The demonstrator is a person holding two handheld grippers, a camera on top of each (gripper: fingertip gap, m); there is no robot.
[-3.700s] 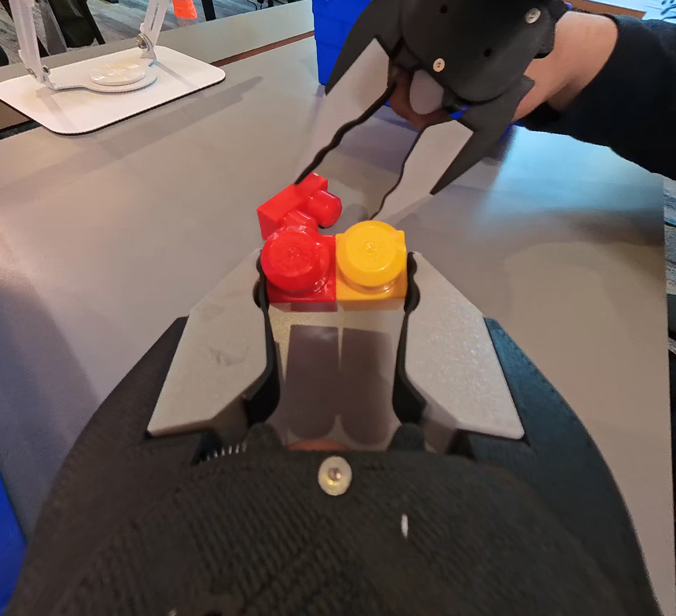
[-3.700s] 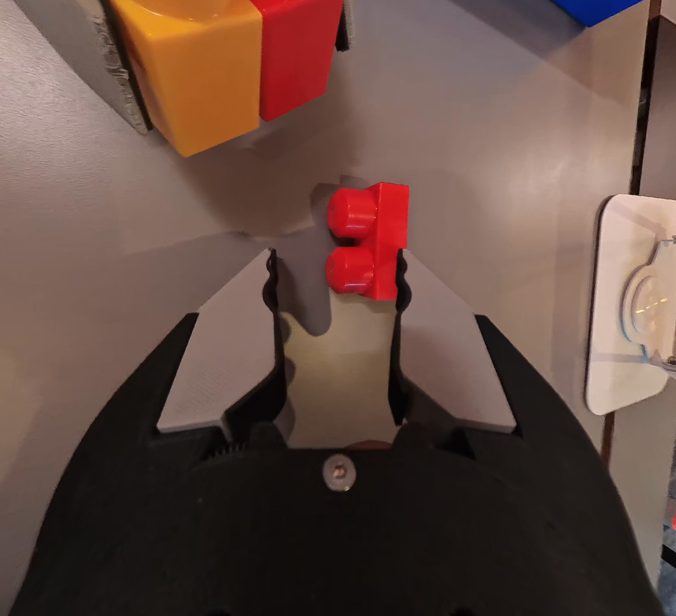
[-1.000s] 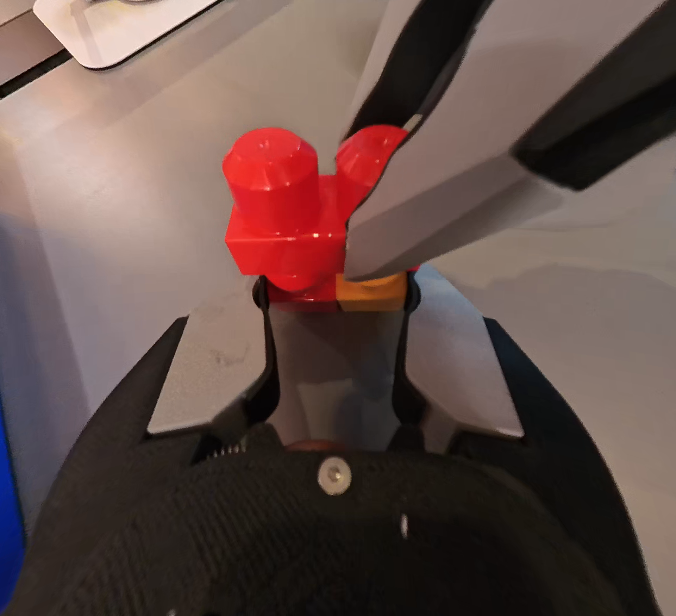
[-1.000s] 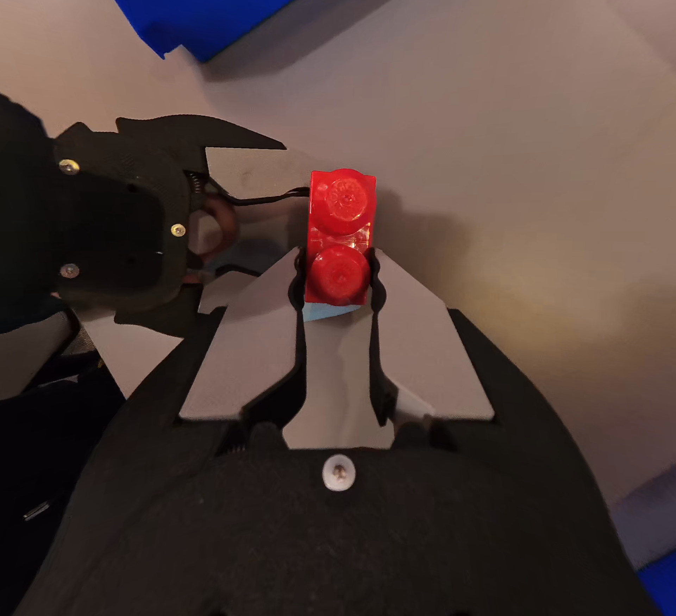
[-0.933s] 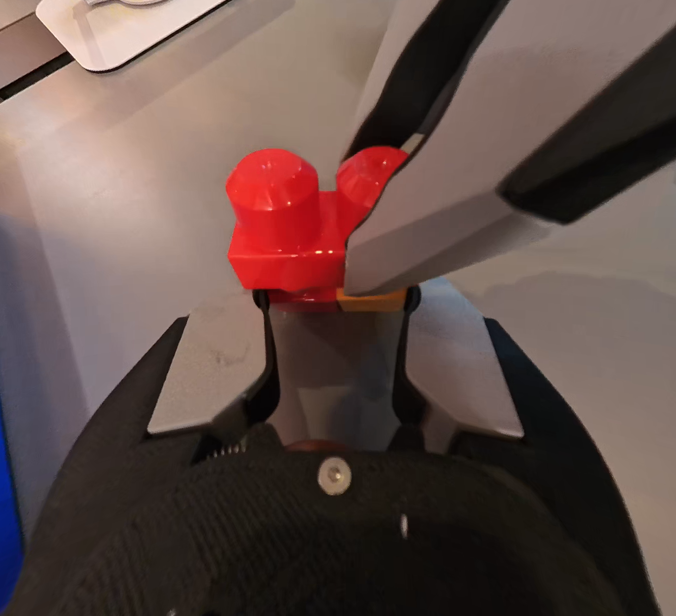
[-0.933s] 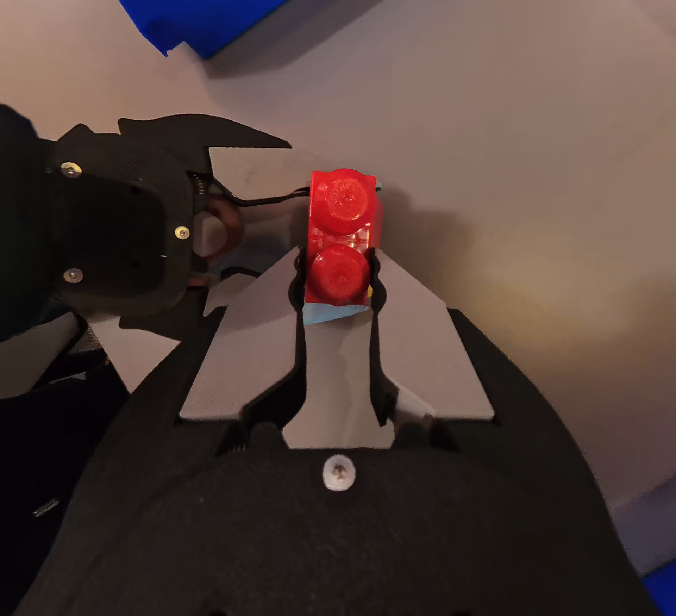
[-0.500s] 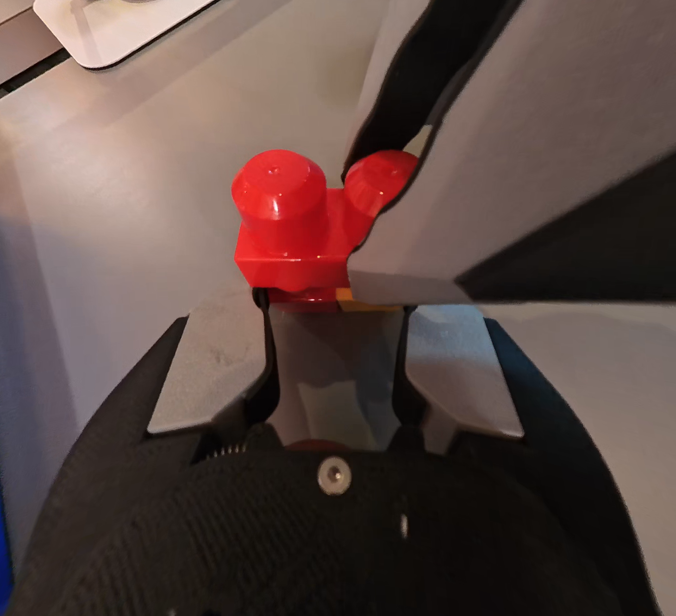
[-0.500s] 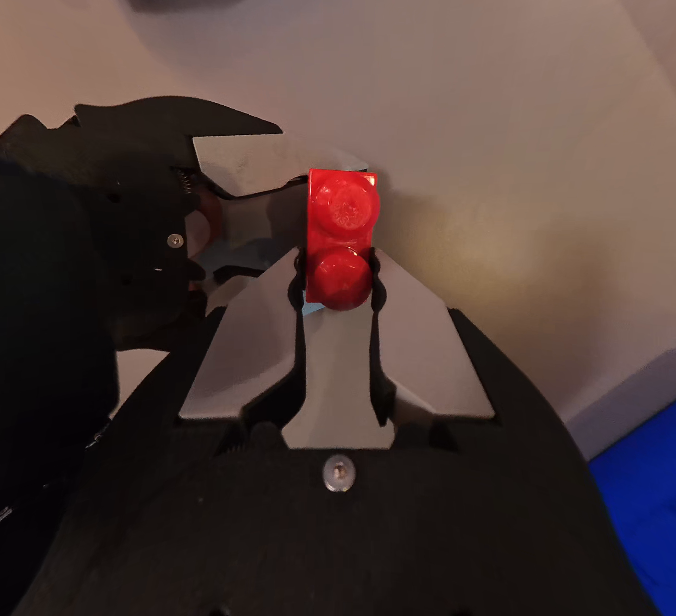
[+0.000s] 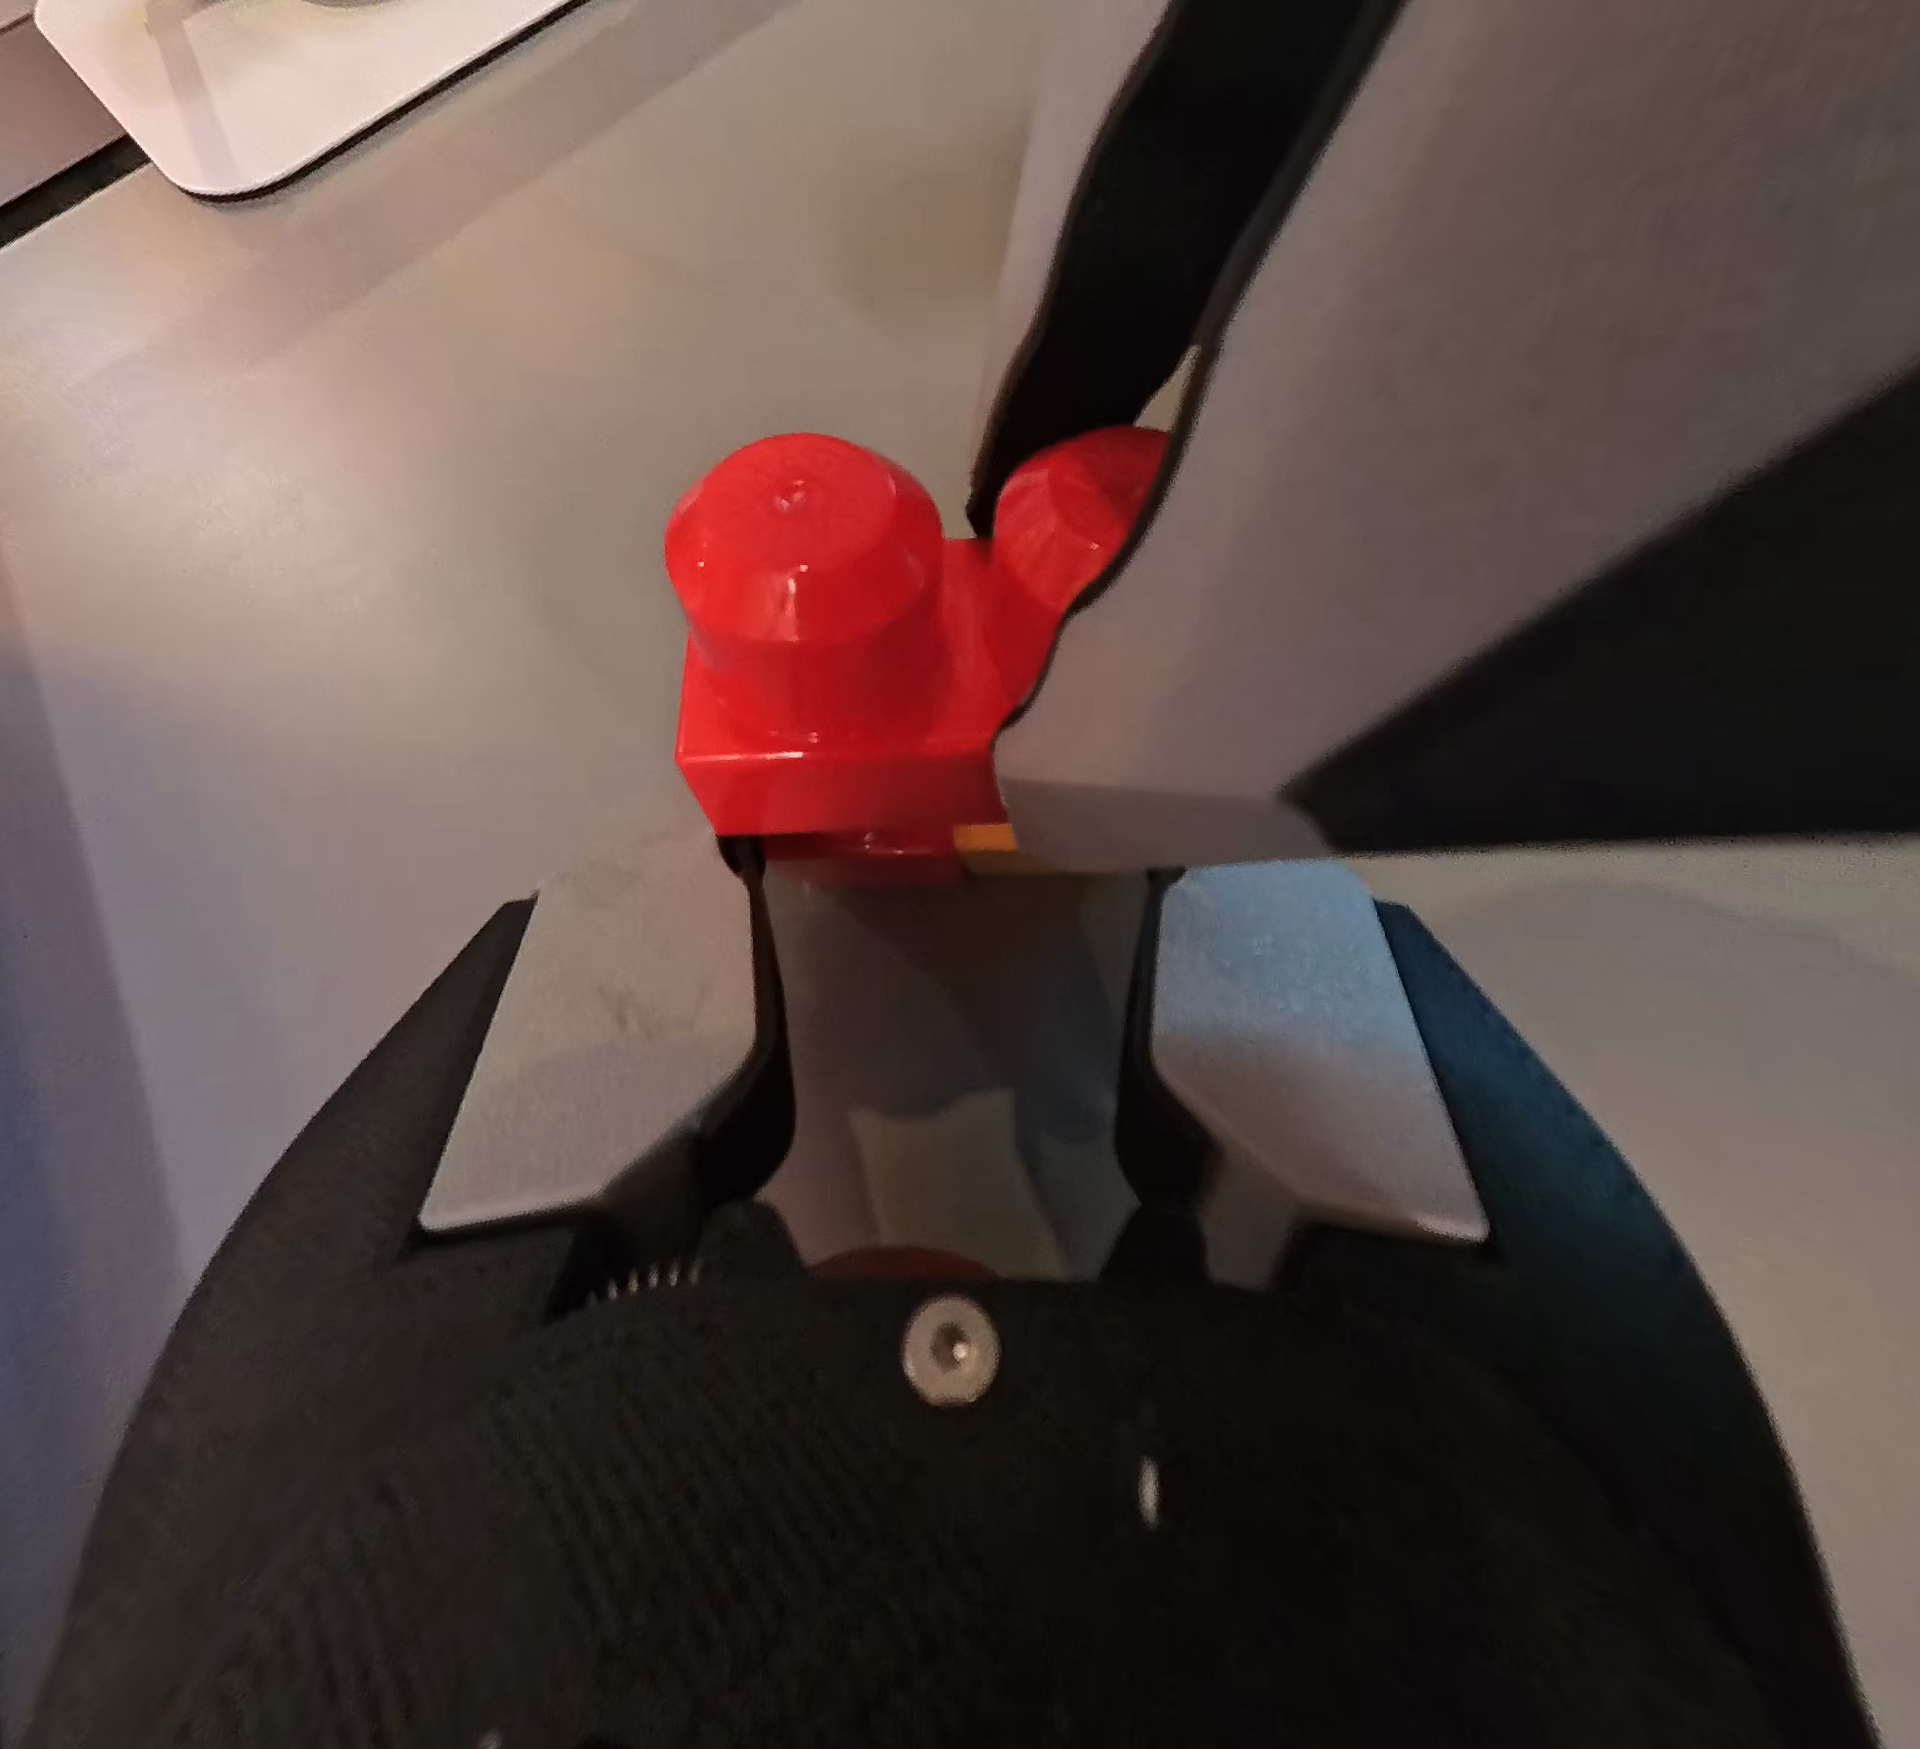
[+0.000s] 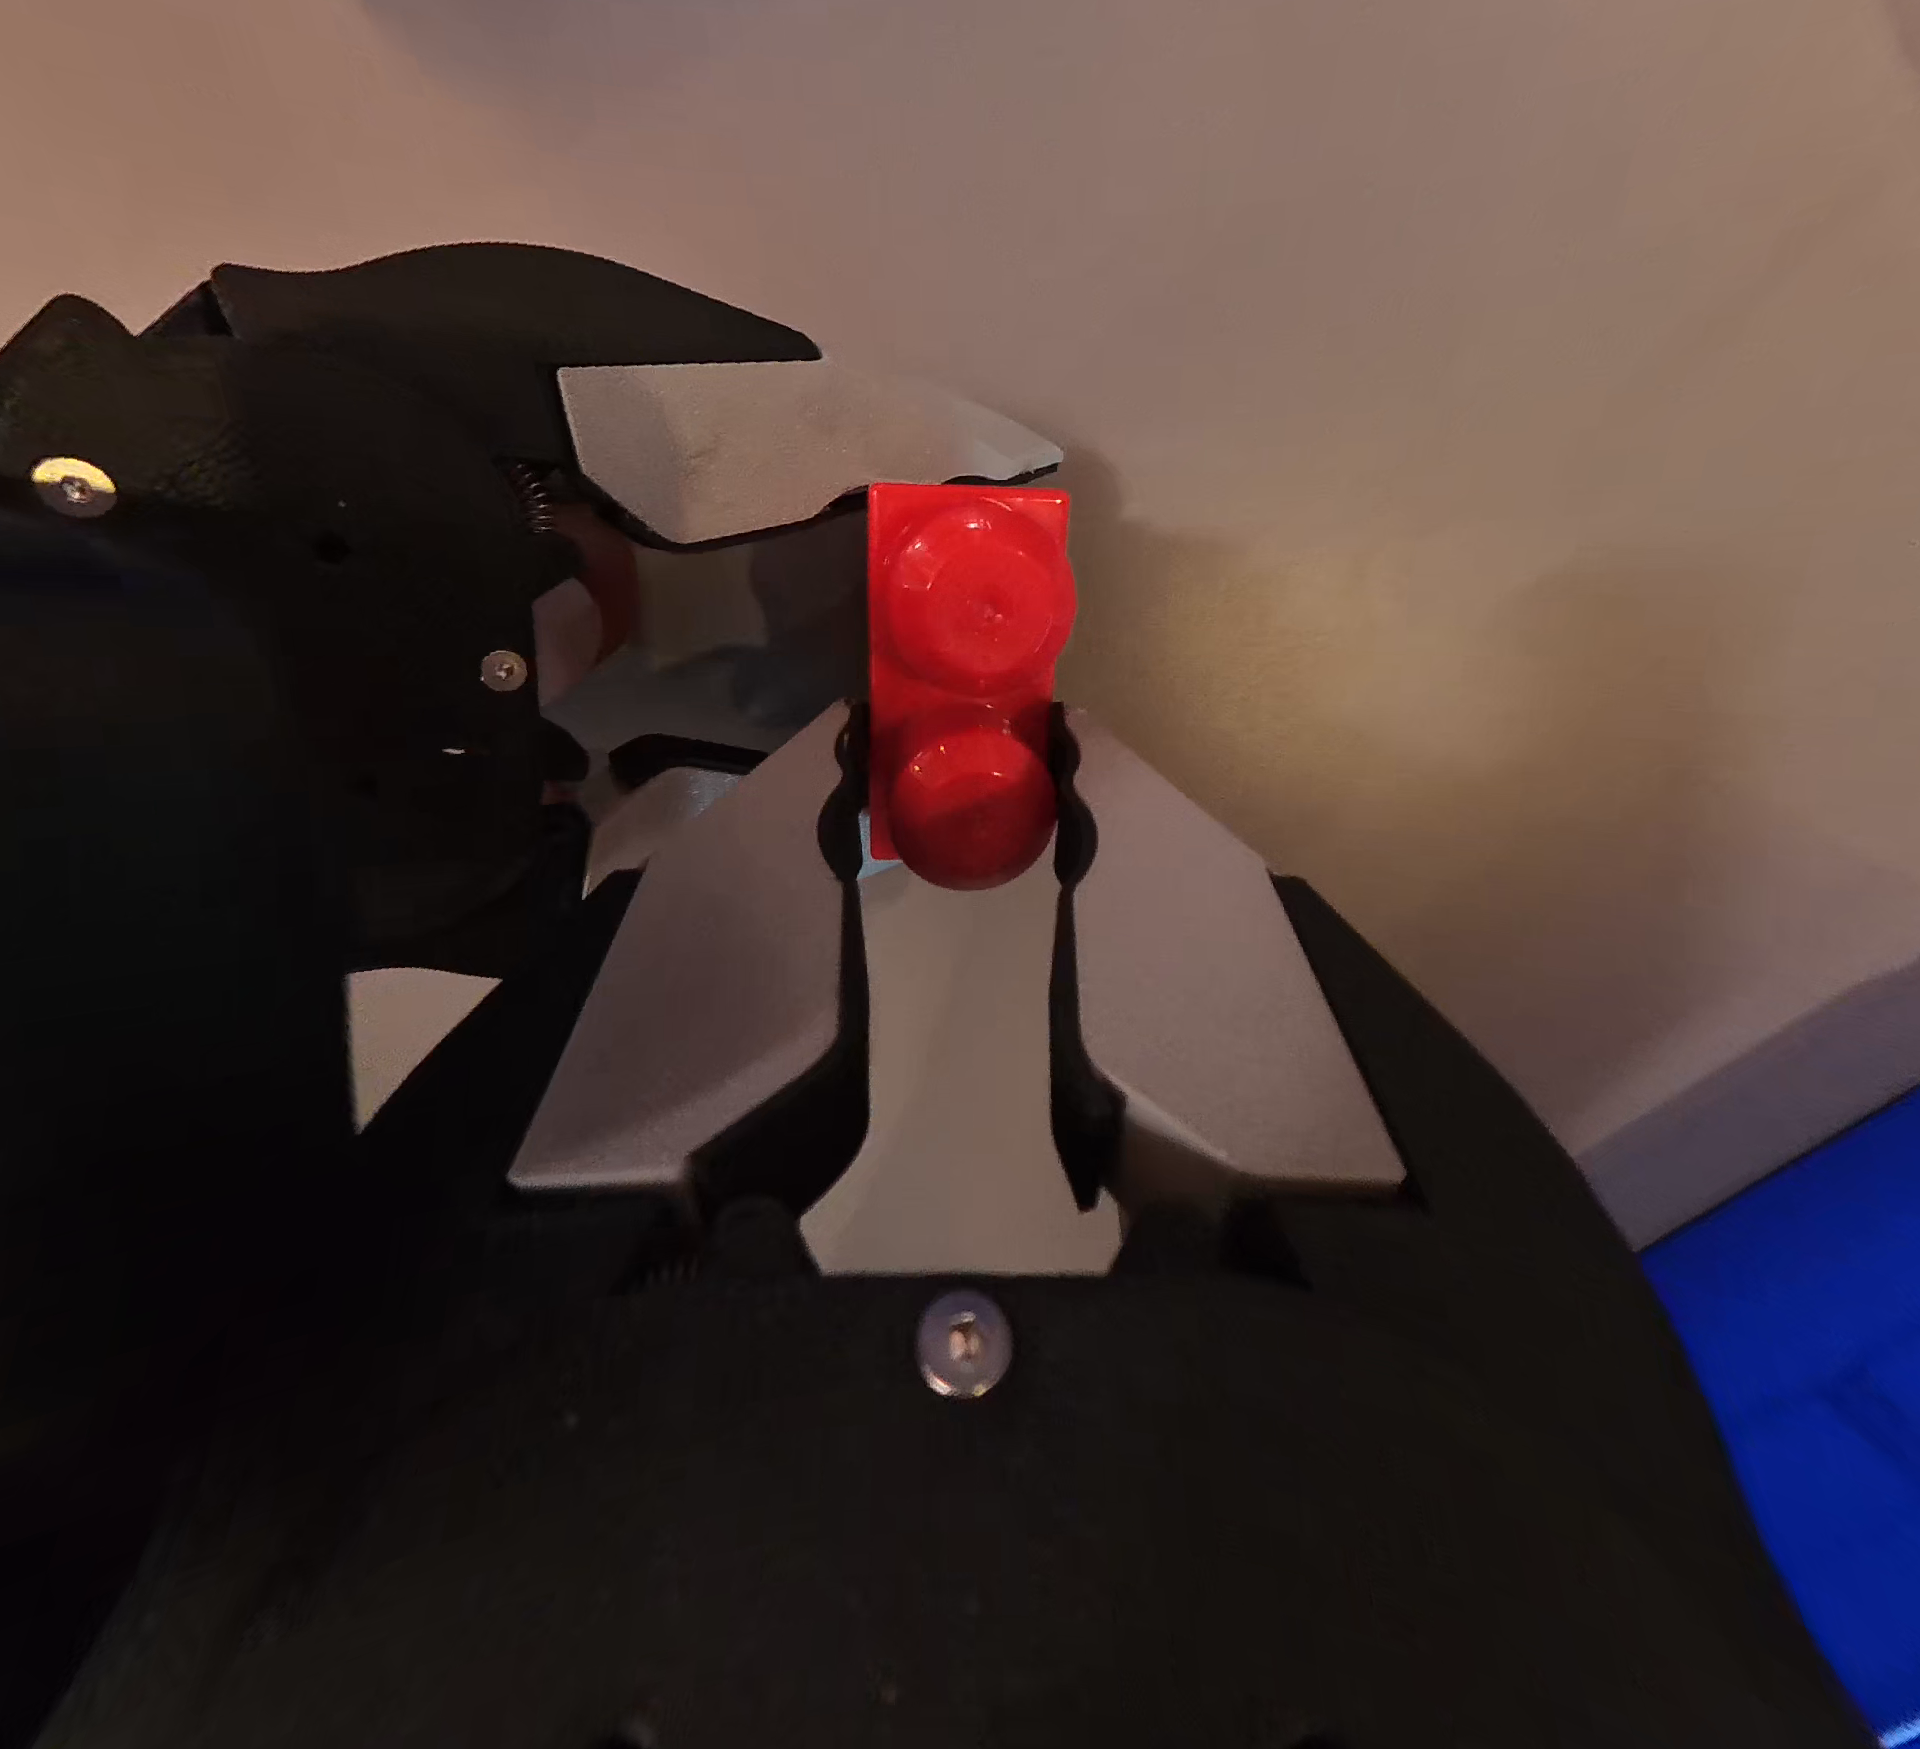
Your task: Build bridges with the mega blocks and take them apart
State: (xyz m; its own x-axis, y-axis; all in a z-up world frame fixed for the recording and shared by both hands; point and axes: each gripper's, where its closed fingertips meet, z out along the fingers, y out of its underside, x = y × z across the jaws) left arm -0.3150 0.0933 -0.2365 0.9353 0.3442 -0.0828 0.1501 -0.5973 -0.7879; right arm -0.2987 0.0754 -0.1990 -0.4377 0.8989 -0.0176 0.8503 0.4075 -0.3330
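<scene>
Right gripper [image 10: 956, 790] was clamped on the near stud end of a red two-stud block [image 10: 971, 619], glossy plastic with rounded studs facing up toward the camera. In the left wrist view the same red two-stud block [image 9: 831, 660] sat across the top of a lower red block [image 9: 873, 852] and an orange block [image 9: 987, 839], both mostly hidden beneath it. Left gripper [image 9: 945, 868] gripped that lower pair side by side between its tips, above the grey table [image 9: 364, 452]. White stand base [image 9: 343, 6] sat at far left; blue bin [image 10: 1808, 1367] showed at lower right.
</scene>
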